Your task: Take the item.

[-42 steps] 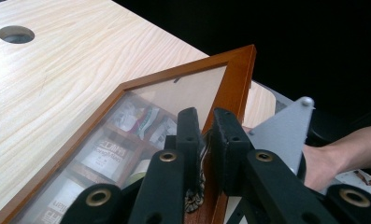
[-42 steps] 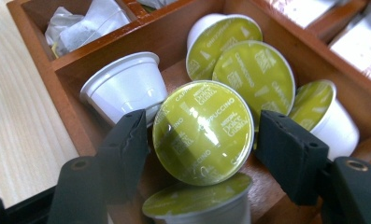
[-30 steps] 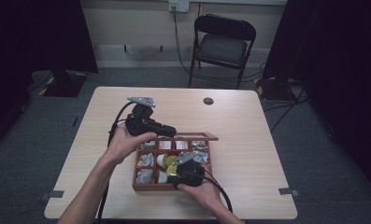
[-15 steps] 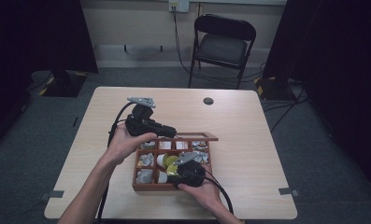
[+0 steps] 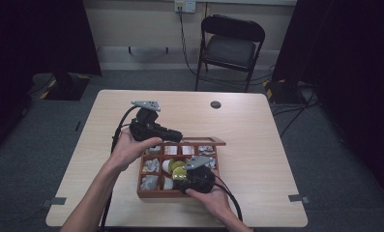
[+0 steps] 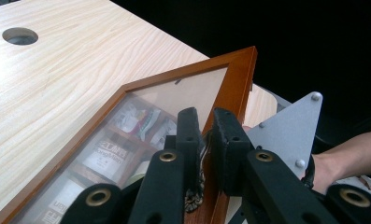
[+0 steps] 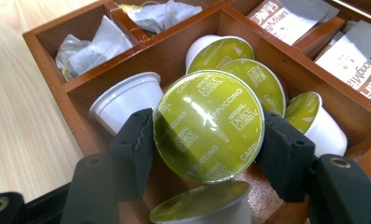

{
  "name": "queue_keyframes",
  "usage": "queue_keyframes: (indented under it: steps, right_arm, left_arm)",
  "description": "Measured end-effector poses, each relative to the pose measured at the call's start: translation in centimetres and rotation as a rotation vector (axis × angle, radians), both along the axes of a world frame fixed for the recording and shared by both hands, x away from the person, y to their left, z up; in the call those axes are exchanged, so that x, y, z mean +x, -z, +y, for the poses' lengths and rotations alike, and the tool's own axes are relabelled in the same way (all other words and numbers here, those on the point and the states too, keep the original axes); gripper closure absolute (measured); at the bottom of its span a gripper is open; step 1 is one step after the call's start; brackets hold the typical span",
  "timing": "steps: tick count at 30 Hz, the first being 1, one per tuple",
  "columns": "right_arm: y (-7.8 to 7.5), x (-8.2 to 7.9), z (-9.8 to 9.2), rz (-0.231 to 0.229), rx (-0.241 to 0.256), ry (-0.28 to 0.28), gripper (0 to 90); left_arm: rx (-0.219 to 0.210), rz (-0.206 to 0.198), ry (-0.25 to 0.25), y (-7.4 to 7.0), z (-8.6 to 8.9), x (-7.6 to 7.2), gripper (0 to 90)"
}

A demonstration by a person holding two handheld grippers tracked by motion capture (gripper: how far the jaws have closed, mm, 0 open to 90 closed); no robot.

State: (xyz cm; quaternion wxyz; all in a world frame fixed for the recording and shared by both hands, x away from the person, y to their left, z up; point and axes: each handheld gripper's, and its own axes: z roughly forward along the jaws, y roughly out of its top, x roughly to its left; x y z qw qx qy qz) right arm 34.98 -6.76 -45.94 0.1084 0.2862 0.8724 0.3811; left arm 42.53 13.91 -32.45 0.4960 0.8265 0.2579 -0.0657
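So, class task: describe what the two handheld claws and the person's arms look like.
Both claws are black. The left claw has two blocky padded jaws on arms with brass-coloured rivets. The right claw has jaws with notched inner edges. Each carries a grey three-cornered plate with small studs and trails a black cable. The forearms are bare, no sleeves.

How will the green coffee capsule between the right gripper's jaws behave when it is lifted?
The coffee capsule looks small and thin-walled, so probably light. Its glossy foil lid and round rim may slip between the right gripper jaws. A hard squeeze could dent the cup.
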Motion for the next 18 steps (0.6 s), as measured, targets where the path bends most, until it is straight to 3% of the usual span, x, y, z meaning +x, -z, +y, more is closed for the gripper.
queue_keyframes:
  steps: [9,18]
  right_arm:
    - [-0.6,-0.3,-0.6,-0.016,0.059,-0.019,40.0]
    - [-1.3,-0.7,-1.6,-0.035,0.095,-0.002,40.0]
  left_arm:
    - [0.001,0.000,0.003,0.0,0.0,0.0,81.7]
    - [-0.005,0.007,-0.001,0.0,0.0,0.0,81.6]
